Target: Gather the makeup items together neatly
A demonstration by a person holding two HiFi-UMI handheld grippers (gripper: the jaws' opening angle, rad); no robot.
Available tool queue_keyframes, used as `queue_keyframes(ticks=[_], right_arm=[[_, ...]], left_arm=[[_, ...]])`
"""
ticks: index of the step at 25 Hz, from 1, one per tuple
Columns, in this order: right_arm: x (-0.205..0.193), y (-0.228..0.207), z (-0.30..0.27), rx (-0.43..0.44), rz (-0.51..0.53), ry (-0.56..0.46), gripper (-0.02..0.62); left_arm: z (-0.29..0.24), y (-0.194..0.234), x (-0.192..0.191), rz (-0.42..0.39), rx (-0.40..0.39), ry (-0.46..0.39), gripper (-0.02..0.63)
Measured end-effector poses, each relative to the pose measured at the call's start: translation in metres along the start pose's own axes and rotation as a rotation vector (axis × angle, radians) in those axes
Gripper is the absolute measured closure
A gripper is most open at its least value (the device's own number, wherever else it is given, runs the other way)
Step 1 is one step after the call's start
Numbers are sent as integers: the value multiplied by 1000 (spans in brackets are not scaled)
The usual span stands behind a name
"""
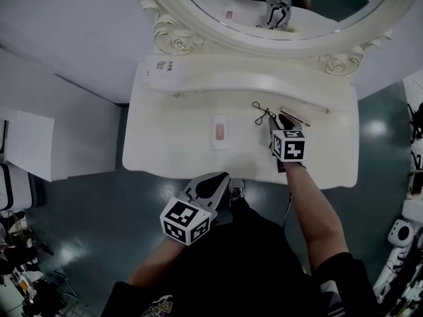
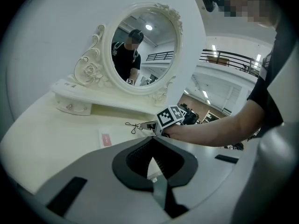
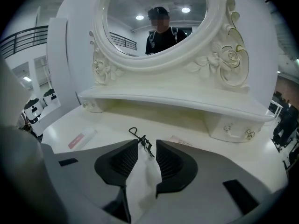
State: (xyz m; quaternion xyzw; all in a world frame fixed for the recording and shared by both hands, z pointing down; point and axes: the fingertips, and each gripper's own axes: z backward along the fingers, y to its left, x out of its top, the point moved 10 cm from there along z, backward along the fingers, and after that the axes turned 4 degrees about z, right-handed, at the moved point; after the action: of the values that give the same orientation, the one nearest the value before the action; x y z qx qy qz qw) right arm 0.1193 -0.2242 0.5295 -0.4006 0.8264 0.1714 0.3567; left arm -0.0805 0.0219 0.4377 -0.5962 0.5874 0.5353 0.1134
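Hovering over the desk (image 3: 112, 120), the right gripper (image 3: 147, 144) has its jaws parted, with the eyelash curler (image 3: 143, 139) lying just ahead of their tips. It looks light, stiff, likely to skid; pinching its hinge seems safest. The left gripper (image 2: 152, 139) has jaws closed, empty.

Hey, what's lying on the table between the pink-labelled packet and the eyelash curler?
Nothing. The head view shows only bare tabletop between the pink-labelled packet and the eyelash curler. The right gripper view shows the same.
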Motion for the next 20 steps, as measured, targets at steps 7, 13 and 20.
queue_keyframes(ticks=[7,13,20], right_arm=[[3,-3,-10,30,-2,14,468],[1,-2,-14,44,2,36,524],[2,6,-4,42,-22,-12,548]], left_arm=[[-10,0,2,12,18,-3,598],[-10,-1,1,19,28,-4,598],[-3,-2,0,19,35,-10,598]])
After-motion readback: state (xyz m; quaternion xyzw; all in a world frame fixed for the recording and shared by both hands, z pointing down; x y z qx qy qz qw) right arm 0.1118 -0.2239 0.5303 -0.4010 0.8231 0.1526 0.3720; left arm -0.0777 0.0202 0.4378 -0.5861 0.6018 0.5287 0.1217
